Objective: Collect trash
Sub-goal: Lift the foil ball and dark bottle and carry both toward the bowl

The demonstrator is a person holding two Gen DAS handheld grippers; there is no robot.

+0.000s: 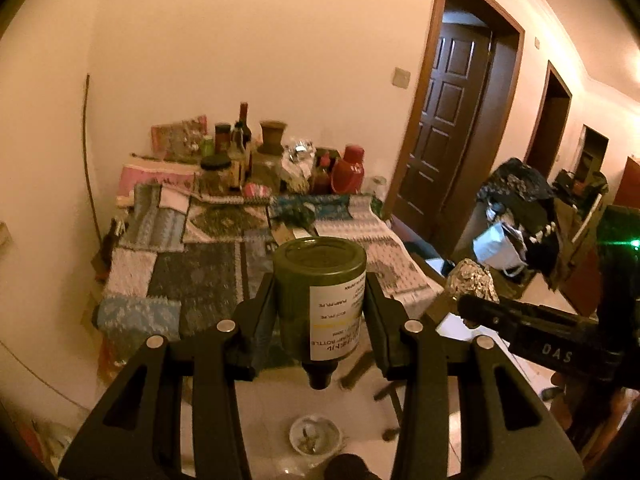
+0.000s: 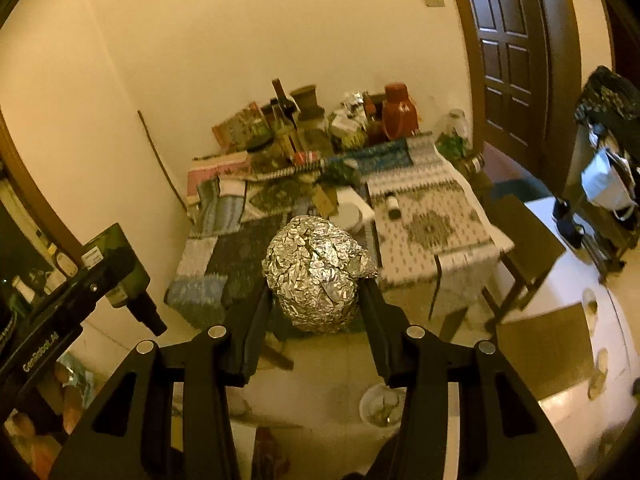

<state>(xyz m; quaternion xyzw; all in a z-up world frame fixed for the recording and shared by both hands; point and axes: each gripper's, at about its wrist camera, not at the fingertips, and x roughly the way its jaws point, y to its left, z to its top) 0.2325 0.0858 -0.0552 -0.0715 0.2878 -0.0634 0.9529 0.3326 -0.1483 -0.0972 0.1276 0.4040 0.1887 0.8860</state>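
Here: left hand-held gripper (image 1: pixel 320 304) clamps green bottle (image 1: pixel 320 300) | right hand-held gripper (image 2: pixel 316 300) clamps foil ball (image 2: pixel 316 268) | dropper bottle (image 2: pixel 393 206) right view only

Patchwork-covered table (image 2: pixel 440 236), jars (image 2: pixel 312 128) at back.

A desk (image 2: pixel 460 236) draped in patchwork cloth stands against the cream wall, its far end crowded with jars, a dark bottle (image 2: pixel 280 98), a clay vase (image 2: pixel 306 100) and a red jug (image 2: pixel 400 114). A dark panelled door (image 1: pixel 448 120) stands to the right. On the tiled floor below sits a small white bowl (image 2: pixel 380 406).
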